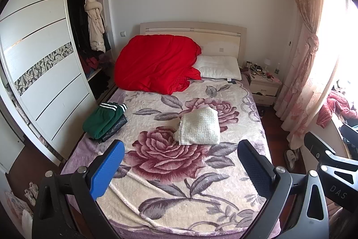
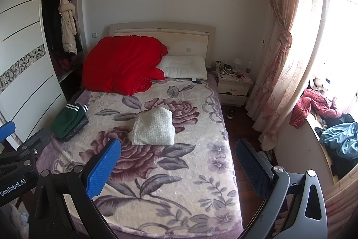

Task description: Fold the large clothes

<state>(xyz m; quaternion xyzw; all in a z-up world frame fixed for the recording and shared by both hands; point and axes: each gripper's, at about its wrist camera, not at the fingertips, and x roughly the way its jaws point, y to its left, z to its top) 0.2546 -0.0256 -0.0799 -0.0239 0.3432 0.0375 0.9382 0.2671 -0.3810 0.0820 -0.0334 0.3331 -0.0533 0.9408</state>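
Both the left gripper point(image 1: 180, 168) and right gripper point(image 2: 177, 168) are hanging wide open and empty, seemingly between garments, with the folded cream knit point(image 1: 199, 125) lying ahead awaiting stacking.

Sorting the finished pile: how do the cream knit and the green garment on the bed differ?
The cream knit lies alone mid-bed on the floral blanket; the green garment sits at the wardrobe-side edge, stacked on a dark piece. The knit is plain and nubbly; the green garment has white stripes. Both lie folded, and neither is touched by a hand-held gripper.
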